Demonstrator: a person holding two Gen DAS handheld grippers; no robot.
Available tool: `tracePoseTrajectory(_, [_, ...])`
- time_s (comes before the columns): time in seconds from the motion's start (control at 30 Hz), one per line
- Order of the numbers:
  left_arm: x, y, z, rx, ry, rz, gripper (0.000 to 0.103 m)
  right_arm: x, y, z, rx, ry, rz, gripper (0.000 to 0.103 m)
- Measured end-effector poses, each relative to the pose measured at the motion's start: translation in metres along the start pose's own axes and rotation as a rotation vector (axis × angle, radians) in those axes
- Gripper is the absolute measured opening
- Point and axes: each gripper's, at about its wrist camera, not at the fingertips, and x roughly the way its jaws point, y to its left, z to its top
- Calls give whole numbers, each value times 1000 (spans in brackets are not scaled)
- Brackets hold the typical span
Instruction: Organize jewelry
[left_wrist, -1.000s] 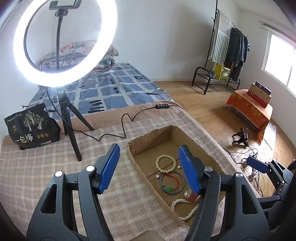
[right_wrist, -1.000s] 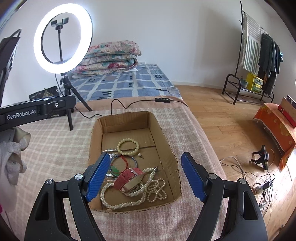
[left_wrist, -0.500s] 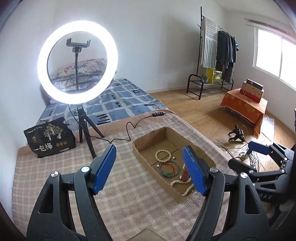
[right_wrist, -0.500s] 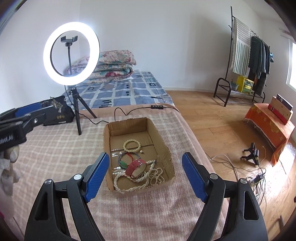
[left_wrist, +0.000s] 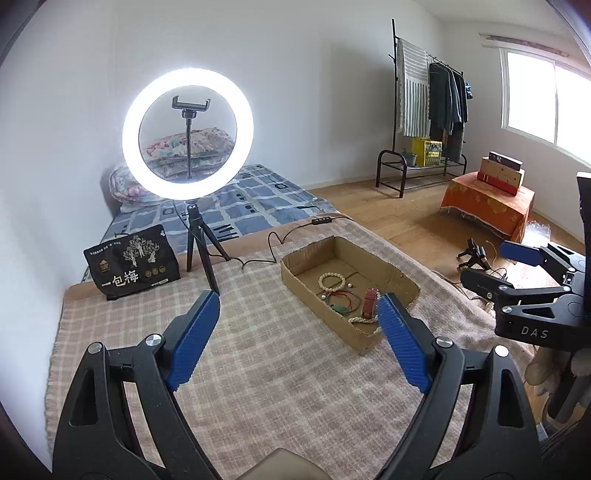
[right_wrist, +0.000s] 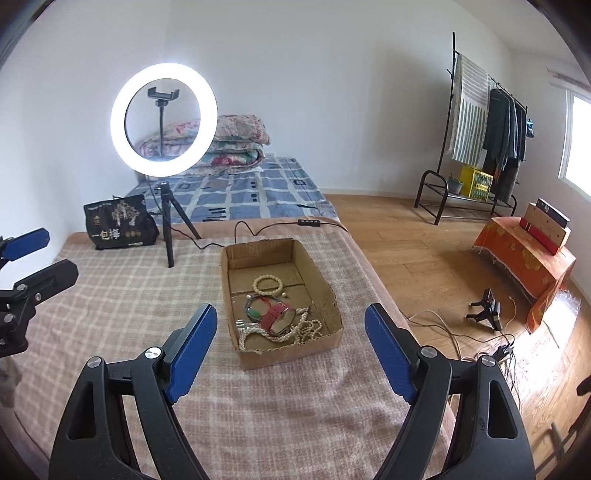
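The jewelry sits in a brown box (right_wrist: 282, 295) on the checked blanket (right_wrist: 122, 302), out in front of both tongs. In the box, a bead ring (right_wrist: 267, 284) lies at the far end. A red strap (right_wrist: 277, 315) lies in the middle, just at 3 o'clock from some green and red cords (right_wrist: 255, 308). A long white bead string (right_wrist: 284, 332) is piled at the near end, touching the strap.

The right tongs (right_wrist: 286, 349) are spread wide and hold nothing. The box shows between the blue pads, well apart from them. The left tongs (left_wrist: 295, 341) are spread wide too, holding nothing, with the box at about 1 o'clock.

At 11 o'clock from the box stands a bright ring light (right_wrist: 164, 118) on a small stand. A black bag (right_wrist: 118, 221) sits at 9 o'clock from the stand. A black cord (right_wrist: 255, 230) runs behind the box.
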Motion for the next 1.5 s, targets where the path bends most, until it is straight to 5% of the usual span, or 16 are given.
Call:
tracePoseTrajectory(0.43, [-64, -33, -26, -42, -67, 25, 103, -15, 4, -12, 1, -28, 15, 84])
tracePoseTrajectory(1.5, [-80, -27, -37, -52, -77, 108, 103, -11, -1, -17, 19, -4, 15, 84])
